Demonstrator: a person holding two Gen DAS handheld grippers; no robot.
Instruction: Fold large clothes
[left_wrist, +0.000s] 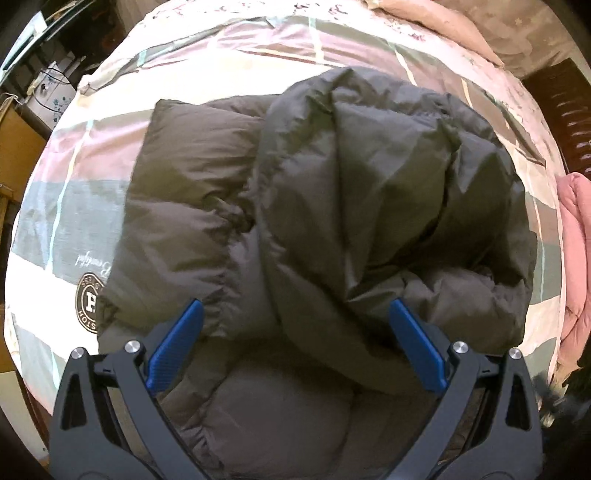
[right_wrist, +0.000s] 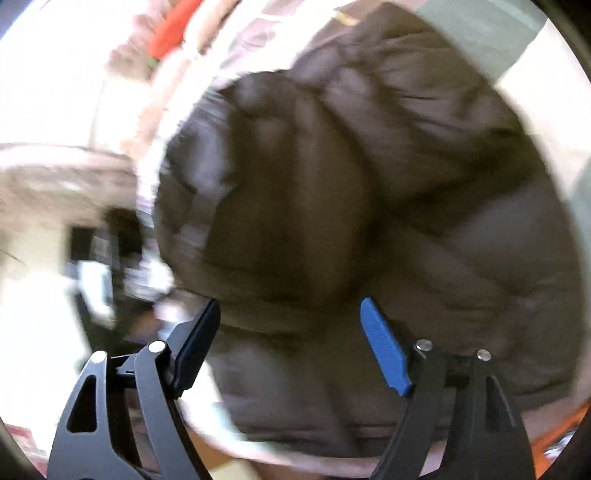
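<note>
- Left wrist view: a dark olive-brown puffer jacket (left_wrist: 295, 206) lies on a bed covered by a patchwork sheet (left_wrist: 74, 206) of pink, grey-green and cream blocks, with a round "H" emblem (left_wrist: 88, 302) printed near the jacket's left edge
- One quilted part is folded over onto the jacket's right half, forming a thick bundled layer
- Left gripper (left_wrist: 295, 332) hangs just above the jacket's near part, blue pads spread wide with nothing between them
- A pink quilt (left_wrist: 576, 266) is bunched at the bed's right edge
- Right wrist view is heavily motion-blurred: the same jacket (right_wrist: 369, 192) fills it, and the right gripper (right_wrist: 291, 332) is released, its fingers apart over the fabric; contact cannot be judged
</note>
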